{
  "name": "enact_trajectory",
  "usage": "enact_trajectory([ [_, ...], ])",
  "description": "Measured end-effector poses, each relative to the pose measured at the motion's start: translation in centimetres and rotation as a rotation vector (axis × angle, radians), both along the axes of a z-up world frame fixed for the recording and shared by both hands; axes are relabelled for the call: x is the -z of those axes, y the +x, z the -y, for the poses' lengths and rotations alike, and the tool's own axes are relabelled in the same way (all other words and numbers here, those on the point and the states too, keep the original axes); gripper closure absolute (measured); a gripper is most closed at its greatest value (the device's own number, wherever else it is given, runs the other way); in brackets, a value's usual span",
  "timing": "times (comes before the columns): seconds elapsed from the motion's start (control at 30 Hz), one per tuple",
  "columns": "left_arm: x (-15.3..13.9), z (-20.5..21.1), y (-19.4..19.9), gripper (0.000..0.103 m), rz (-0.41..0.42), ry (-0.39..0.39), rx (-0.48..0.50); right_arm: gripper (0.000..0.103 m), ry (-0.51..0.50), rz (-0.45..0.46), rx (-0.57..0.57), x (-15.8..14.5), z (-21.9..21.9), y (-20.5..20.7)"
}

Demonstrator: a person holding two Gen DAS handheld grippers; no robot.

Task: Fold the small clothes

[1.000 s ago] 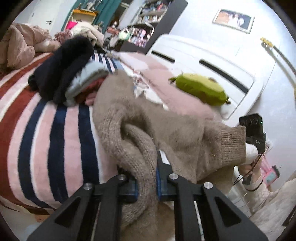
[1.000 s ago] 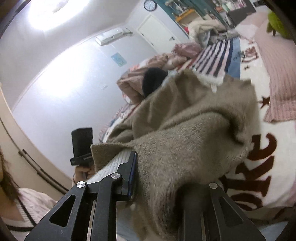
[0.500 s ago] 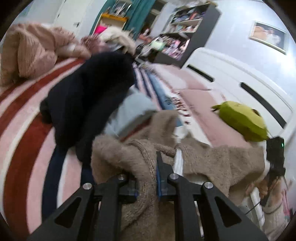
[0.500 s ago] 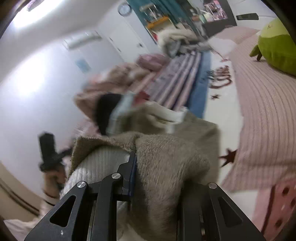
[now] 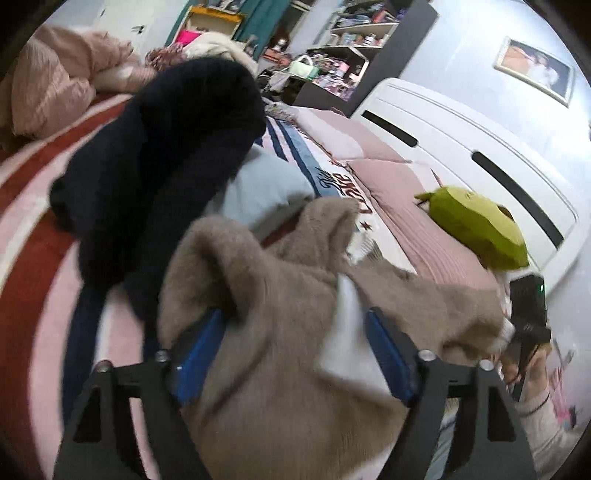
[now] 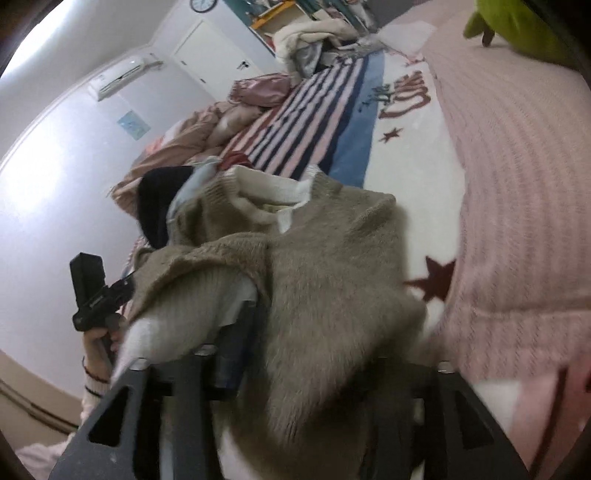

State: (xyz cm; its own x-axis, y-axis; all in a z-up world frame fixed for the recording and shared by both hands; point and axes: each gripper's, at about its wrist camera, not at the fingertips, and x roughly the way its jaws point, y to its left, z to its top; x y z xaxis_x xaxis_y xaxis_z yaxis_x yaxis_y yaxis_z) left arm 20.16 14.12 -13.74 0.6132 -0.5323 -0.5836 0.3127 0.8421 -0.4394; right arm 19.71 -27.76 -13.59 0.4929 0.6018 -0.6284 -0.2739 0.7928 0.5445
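Now both tools, left [image 5: 295, 354] and right [image 6: 317, 354], stand released around the sweater [image 5: 280, 317], bunched on the bed [image 6: 517, 184]; folding looks unfinished.

Pale walls, framed picture [image 5: 533, 71], cluttered dark bookshelf [image 5: 347, 44], white headboard [image 5: 476, 147], wall clock [image 6: 203, 3], air conditioner [image 6: 125, 72].

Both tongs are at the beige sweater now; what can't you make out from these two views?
- Left wrist view: the fuzzy beige knit sweater drapes over the left tongs, hiding the bed underneath.
- Right wrist view: the sweater buries the right tongs; motion blur hides whether they grip.
- Both views: the sweater's lower hem is cut off.
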Motion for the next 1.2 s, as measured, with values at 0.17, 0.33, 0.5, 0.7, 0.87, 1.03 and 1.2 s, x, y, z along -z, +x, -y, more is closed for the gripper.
enact_trajectory([
  [0.17, 0.9, -1.5, -4.2, 0.02, -0.027, 0.079, 0.024, 0.024, -0.032, 0.025, -0.036, -1.3, 1.1, -4.3],
  [0.33, 5.6, -0.3, -5.7, 0.02, -0.15, 0.104, 0.056, 0.02, -0.067, -0.043, -0.13, 1.9, 0.1, -6.7],
  [0.5, 6.7, 1.5, -7.2, 0.052, -0.134, 0.155, 0.052, 0.068, -0.075, -0.084, -0.196, 4.6, -2.7, -7.8],
  [0.7, 3.4, 3.6, -8.3, 0.084, -0.081, 0.153, 0.116, 0.093, -0.017, 0.017, -0.2, 1.7, -3.8, -8.6],
  [0.87, -4.2, 4.3, -7.1, 0.085, 0.091, 0.108, 0.119, 0.094, 0.037, 0.127, -0.169, -3.3, -3.2, -7.1],
  [1.03, -9.7, 4.6, -0.5, 0.084, 0.181, 0.088, 0.049, 0.096, -0.004, 0.206, -0.076, -7.7, -2.0, -1.1],
  [1.2, -10.2, 5.4, 8.2, 0.066, 0.147, 0.106, -0.067, 0.097, -0.138, 0.227, 0.097, -9.1, -0.6, 6.7],
])
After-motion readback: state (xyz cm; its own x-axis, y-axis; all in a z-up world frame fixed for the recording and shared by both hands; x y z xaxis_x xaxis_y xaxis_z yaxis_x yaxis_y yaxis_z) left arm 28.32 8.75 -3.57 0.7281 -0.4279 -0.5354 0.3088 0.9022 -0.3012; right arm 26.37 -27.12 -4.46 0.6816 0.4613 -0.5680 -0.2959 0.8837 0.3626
